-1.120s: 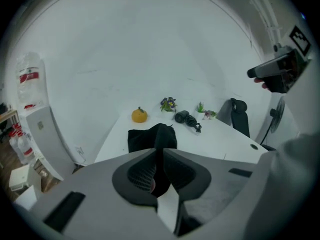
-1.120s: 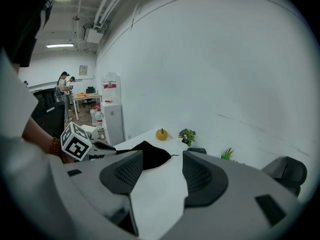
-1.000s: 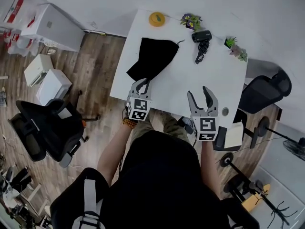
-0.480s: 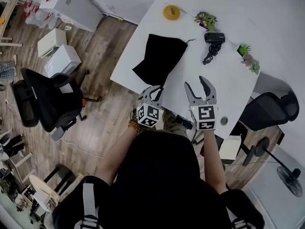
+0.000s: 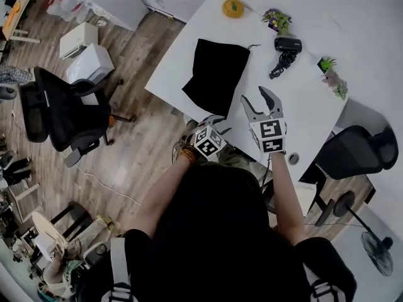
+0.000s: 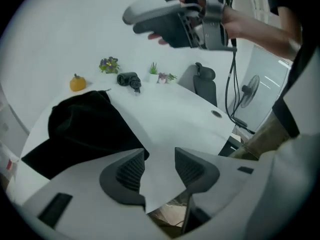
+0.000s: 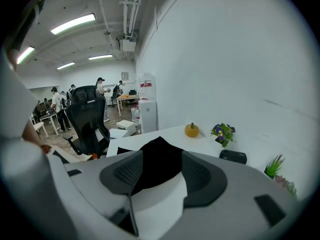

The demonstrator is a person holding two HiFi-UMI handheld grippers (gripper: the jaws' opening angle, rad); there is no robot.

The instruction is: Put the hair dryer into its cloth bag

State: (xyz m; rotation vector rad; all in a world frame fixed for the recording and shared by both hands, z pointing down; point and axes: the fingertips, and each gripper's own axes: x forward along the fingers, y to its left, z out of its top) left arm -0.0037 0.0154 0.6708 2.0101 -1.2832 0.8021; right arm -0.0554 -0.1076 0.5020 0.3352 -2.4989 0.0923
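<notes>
Dryer [image 5: 286,44] is lying at the desk's [image 5: 302,106] far edge, apart from the bag [image 5: 217,74], nothing bagged yet; I'm holding the right claw [image 5: 257,99] open, the left claw [image 5: 214,122] just opening, both empty.

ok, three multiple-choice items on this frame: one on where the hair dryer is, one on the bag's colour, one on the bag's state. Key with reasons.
1. On the table, the hair dryer lies:
A) at the near edge
B) at the far side, between the purple flowers and a small green plant
C) at the left corner

2. The cloth bag is:
A) white
B) orange
C) black

3. The cloth bag is:
A) lying spread on the table, dryer outside it
B) holding the dryer
C) standing upright, mouth open

Key:
1 B, the head view shows it between the two plants.
2 C, it is dark against the white top.
3 A, it lies apart from the dryer.
</notes>
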